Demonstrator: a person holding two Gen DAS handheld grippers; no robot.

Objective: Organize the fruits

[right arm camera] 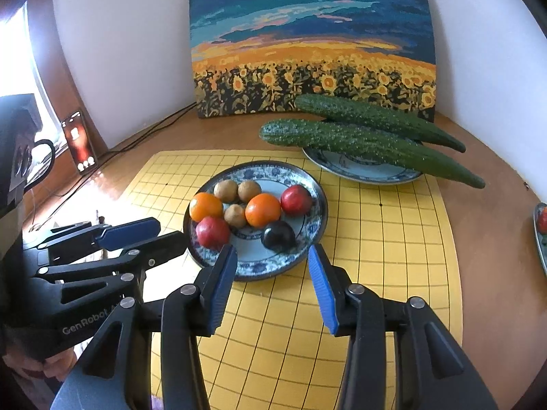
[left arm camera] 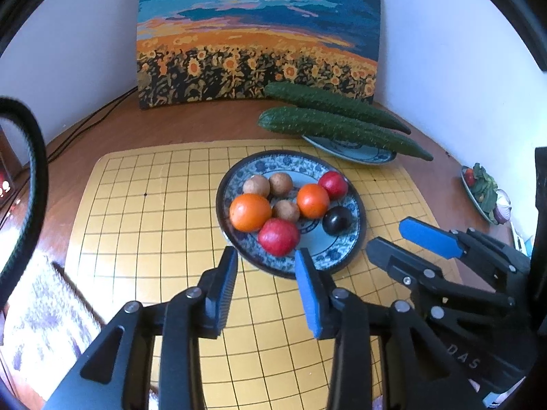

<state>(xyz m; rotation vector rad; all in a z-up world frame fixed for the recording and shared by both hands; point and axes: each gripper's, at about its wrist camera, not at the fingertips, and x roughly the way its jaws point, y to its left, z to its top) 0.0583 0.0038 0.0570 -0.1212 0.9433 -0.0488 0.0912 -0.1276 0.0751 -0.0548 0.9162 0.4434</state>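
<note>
While all the fruit is sitting together on the patterned plate (right arm camera: 309, 188) in the middle of the yellow grid mat (right arm camera: 386, 256), we are holding both grippers just short of its near rim. The left gripper (left arm camera: 266, 256) and the right gripper (right arm camera: 271, 251) are each standing with jaws spread and nothing between them.

We are seeing two oranges (left arm camera: 250, 212), two red fruits (left arm camera: 278, 236), three small brown fruits (left arm camera: 256, 185) and one dark plum (left arm camera: 337, 220), touching in places. This fits either a gathered plate or a mixed one awaiting sorting, so we are judging no further.

If a pick is coming, we are favouring the outer pieces, approaching from above with the pads straddling one round fruit so its neighbours are not rolling.

Behind, two cucumbers (right arm camera: 369, 140) are lying across a second plate (right arm camera: 359, 171).

We are reading "GenRobot" on the left gripper's body in the right view, and "DAS" on the right gripper's in the left view.
</note>
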